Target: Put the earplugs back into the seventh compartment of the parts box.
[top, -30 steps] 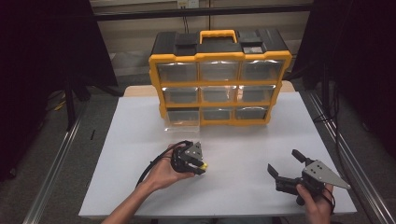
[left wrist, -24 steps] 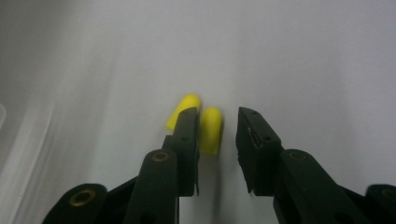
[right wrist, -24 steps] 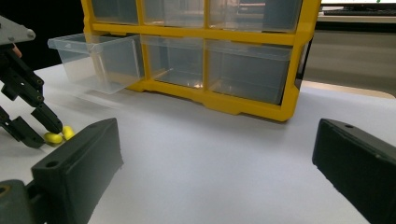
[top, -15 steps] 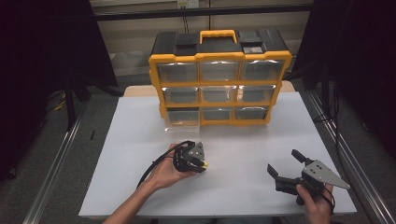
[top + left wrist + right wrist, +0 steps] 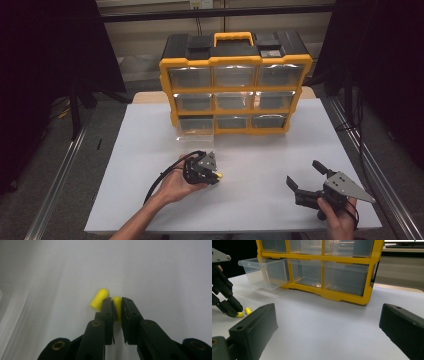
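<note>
A small yellow foam earplug [image 5: 117, 308], a short rounded cylinder, sits between the tips of the left gripper [image 5: 117, 305]. The jaws have just been closing and now stand narrow with their pads pressing on its sides, so it looks caught, though it rests on the white table top [image 5: 250, 160]. A second yellow foam earplug [image 5: 99, 298] of the same shape lies just beside it at about ten o'clock in the left gripper view, tilted and free.

From the high view the left gripper [image 5: 210, 172] is near the middle front of the table. At roughly twelve o'clock from it stands the yellow and black plastic drawer cabinet [image 5: 235, 82], whose clear bottom-left drawer [image 5: 195, 127] is pulled out.

My judgement: the work is early. The drawer is open and one plug is gripped, but the lift, the carry to the drawer and the second plug remain.

The right gripper [image 5: 306, 181], at about four o'clock from the left one, hangs with jaws wide and holds nothing.
</note>
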Motion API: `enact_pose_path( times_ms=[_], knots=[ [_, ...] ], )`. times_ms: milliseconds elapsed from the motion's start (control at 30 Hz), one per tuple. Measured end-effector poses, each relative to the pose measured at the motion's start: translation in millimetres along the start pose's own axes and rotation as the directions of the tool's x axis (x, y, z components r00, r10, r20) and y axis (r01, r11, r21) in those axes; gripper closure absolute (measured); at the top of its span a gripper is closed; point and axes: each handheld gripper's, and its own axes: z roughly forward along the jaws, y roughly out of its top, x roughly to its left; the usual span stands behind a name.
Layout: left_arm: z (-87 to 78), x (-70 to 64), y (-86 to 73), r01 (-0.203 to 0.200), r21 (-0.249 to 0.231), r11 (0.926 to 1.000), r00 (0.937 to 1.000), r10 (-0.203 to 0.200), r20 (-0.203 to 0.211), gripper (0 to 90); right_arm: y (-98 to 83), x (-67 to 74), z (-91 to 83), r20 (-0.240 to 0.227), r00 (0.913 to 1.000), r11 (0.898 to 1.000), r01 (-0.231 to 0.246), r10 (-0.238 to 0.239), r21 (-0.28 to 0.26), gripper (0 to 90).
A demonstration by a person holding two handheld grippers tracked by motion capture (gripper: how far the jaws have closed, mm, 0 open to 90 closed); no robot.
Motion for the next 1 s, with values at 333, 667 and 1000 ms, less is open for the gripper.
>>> enact_pose_path(
  times_ms=[333, 667, 1000],
  knots=[
    [-10.1, -3.1, -1.7, 0.02, -0.077, 0.9968, 0.9998, -0.02, 0.003, 81.1, 0.1, 0.2, -0.5, -0.003, 1.0, 1.0, 0.0, 0.0, 0.0, 1.1],
    [-28.6, 1.7, -8.8, 0.059, -0.193, 0.9794, 0.9978, -0.064, -0.018, 81.1, 0.2, 0.4, -0.7, -0.002, 1.0, 1.0, 0.0, 0.0, -0.001, 1.1],
    [-45.3, 5.0, -13.2, 0.096, -0.294, 0.9509, 0.9924, -0.114, -0.046, 81.1, 0.1, 0.5, -0.7, 0.001, 1.0, 1.0, -0.002, 0.002, -0.004, 1.1]
  ],
)
